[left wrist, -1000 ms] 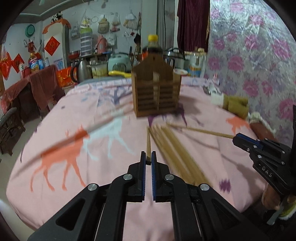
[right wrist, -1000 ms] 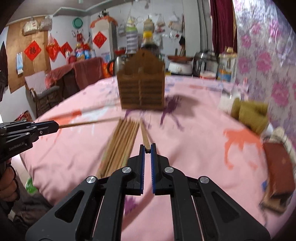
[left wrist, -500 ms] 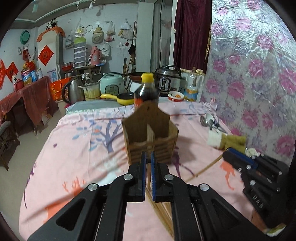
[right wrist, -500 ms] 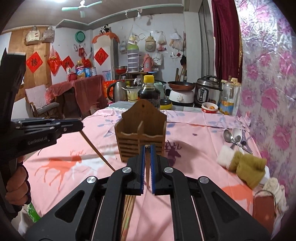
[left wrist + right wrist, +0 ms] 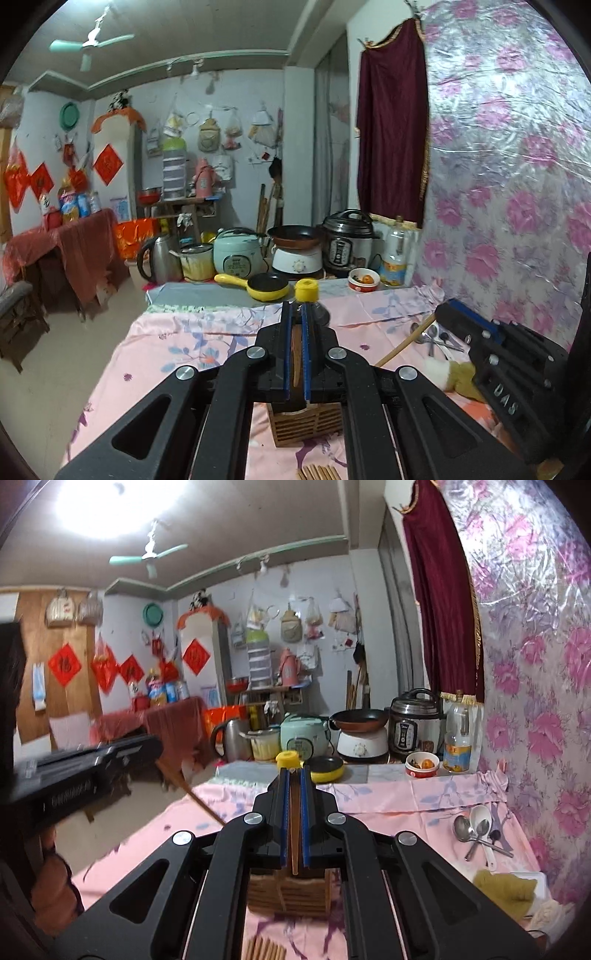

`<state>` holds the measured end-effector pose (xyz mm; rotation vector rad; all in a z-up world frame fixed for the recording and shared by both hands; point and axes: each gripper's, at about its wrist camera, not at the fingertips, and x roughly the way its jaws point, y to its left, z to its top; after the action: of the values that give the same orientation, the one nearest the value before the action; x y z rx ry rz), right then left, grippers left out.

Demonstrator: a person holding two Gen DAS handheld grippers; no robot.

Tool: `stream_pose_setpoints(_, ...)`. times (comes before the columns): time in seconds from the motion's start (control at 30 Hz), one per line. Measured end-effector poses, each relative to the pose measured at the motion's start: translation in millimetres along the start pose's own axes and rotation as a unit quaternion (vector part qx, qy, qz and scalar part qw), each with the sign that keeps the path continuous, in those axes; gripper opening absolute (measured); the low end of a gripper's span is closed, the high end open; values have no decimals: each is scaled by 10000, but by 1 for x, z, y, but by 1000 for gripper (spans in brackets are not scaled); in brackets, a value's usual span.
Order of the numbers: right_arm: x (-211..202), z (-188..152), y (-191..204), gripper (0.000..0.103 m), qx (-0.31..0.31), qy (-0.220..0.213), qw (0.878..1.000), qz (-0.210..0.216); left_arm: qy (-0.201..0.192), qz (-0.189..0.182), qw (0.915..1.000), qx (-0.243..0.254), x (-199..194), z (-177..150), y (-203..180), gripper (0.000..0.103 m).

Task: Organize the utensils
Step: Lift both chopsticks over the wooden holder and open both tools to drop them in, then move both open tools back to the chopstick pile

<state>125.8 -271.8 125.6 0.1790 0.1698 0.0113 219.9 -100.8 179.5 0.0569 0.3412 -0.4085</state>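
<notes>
My left gripper point(image 5: 295, 314) is shut on a wooden chopstick point(image 5: 296, 354), held above the slatted wooden utensil holder point(image 5: 306, 424). My right gripper point(image 5: 294, 773) is shut on another chopstick point(image 5: 294, 834), also above the holder point(image 5: 288, 893). The right gripper shows at the right of the left wrist view point(image 5: 495, 354) with its chopstick point(image 5: 404, 345) hanging down-left. The left gripper shows at the left of the right wrist view point(image 5: 85, 771) with its chopstick point(image 5: 192, 794). Loose chopsticks point(image 5: 319, 472) lie on the pink cloth before the holder, and also show in the right wrist view point(image 5: 266, 949).
A dark bottle with a yellow cap point(image 5: 306, 291) stands behind the holder. Metal spoons point(image 5: 476, 830) and a yellow-green cloth point(image 5: 506, 890) lie at the right of the table point(image 5: 177, 354). A yellow pan point(image 5: 266, 286), cookers and a kettle stand beyond the far edge.
Both grippers have lifted off the table, each carrying a chopstick, and tilted up. They now sit above the wooden holder, which has dropped to the bottom of both views.
</notes>
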Motion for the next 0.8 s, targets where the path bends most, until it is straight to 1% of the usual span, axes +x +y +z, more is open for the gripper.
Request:
stream_pose_setpoints(0.07,16,-17,-1,6,-7,194,9997,-130,158,17,9997,-172,19,-20,8,5)
stream_pose_setpoints(0.1,31,-32,-3,7,-36,459,9987,-197,385,15,9988,-299,34,-35,15,5)
stream_pose_setpoints(0.13,38,-42,-5,7,-82,654,9974,-305,526,31,9980,-336,42,-43,17,6)
stream_pose_setpoints(0.17,40,-50,-7,9,-93,728,9966,-367,741,141,9963,-406,53,-57,22,6)
stream_pose_setpoints(0.2,38,-53,-10,11,-87,736,9966,-371,866,211,9951,-432,57,-66,25,7)
stream_pose_setpoints(0.27,25,-58,-16,13,-2,654,9973,-344,911,271,9943,-485,54,-76,32,34)
stream_pose_setpoints(0.3,18,-59,-20,15,61,599,9977,-325,816,383,9944,-555,48,-79,35,65)
stream_pose_setpoints(0.33,12,-59,-23,17,122,553,9979,-319,703,484,9945,-612,41,-82,39,76)
stream_pose_setpoints(0.37,6,-62,-26,18,211,529,9978,-336,554,588,9945,-667,32,-85,42,77)
stream_pose_setpoints(0.4,1,-65,-28,19,310,541,9975,-333,542,620,9943,-678,27,-89,43,77)
stream_pose_setpoints(0.47,-5,-76,-32,21,483,630,9964,-302,601,651,9931,-768,20,-97,46,78)
stream_pose_setpoints(0.5,-8,-83,-34,23,553,676,9957,-305,641,673,9925,-797,18,-103,47,81)
stream_pose_setpoints(0.53,-10,-89,-34,26,631,733,9948,-309,716,776,9914,-775,16,-114,46,84)
stream_pose_setpoints(0.57,-13,-99,-34,27,723,831,9935,-300,773,870,9904,-745,15,-123,46,86)
stream_pose_setpoints(0.63,-15,-120,-33,30,828,1069,9904,-292,970,1009,9878,-681,15,-144,45,87)
stream_pose_setpoints(0.67,-17,-131,-31,33,843,1208,9886,-316,1141,1045,9860,-620,15,-161,42,87)
stream_pose_setpoints(0.8,-24,-174,-20,34,644,1669,9833,-340,1635,1132,9791,-426,9,-215,36,87)
